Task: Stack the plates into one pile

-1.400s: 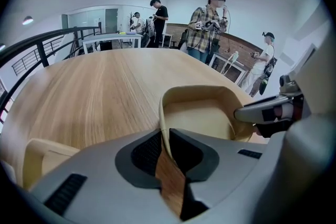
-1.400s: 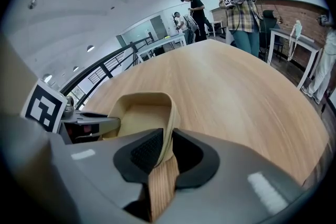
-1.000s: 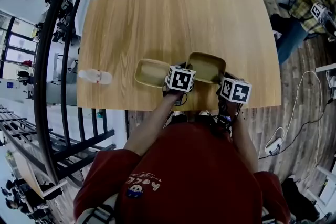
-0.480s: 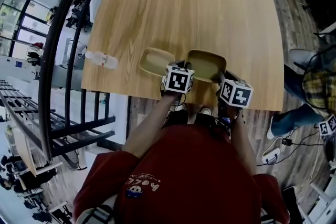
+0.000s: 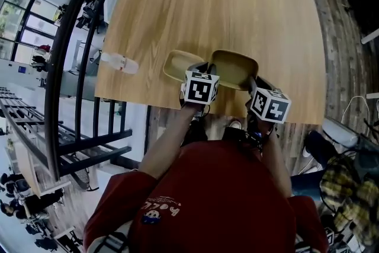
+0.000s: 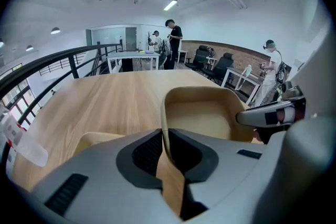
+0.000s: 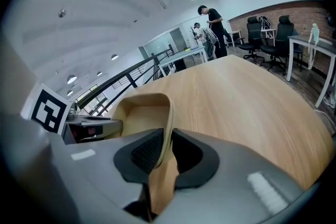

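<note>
Wooden table: left gripper and right gripper jaws both pinched narrowly on plate rim (opposite sides).

In your head view the marker cubes cover the jaws of your left gripper and right gripper, and the near rim of the gripped plate. In the left gripper view, the gripper's body hides most of the other plate; the picture's edge cuts the bottle.

Red tee worn, small logo printed on front. Left gripper, right gripper: grey shells, black ribbed pads, marker cubes fitted.
</note>
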`<move>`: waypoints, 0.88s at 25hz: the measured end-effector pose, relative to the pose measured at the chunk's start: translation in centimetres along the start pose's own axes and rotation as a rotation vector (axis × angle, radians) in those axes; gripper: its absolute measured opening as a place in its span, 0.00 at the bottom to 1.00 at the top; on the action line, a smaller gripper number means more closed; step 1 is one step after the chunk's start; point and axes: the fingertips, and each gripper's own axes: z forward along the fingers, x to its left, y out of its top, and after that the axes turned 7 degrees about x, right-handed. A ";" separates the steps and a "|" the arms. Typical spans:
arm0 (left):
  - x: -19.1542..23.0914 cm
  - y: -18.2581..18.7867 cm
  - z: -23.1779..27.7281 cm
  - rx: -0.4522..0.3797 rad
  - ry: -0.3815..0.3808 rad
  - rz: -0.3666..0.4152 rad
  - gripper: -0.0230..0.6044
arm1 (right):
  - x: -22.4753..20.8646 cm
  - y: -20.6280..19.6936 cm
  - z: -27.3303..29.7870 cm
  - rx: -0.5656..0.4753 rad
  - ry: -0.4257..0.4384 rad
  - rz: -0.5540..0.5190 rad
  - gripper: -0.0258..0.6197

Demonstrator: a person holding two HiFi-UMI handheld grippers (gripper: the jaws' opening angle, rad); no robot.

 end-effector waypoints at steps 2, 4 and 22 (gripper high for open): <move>1.7 -0.1 -0.5 -0.020 -0.004 -0.002 0.10 | 1.7 -0.2 0.5 -0.005 -0.004 -0.009 0.14; 3.5 -0.4 -1.2 -0.024 -0.005 -0.008 0.10 | 3.5 -0.3 1.3 -0.003 -0.009 -0.013 0.14; 17.0 -3.2 -3.4 0.011 -0.006 -0.047 0.09 | 15.6 -2.0 8.0 0.079 -0.037 -0.045 0.15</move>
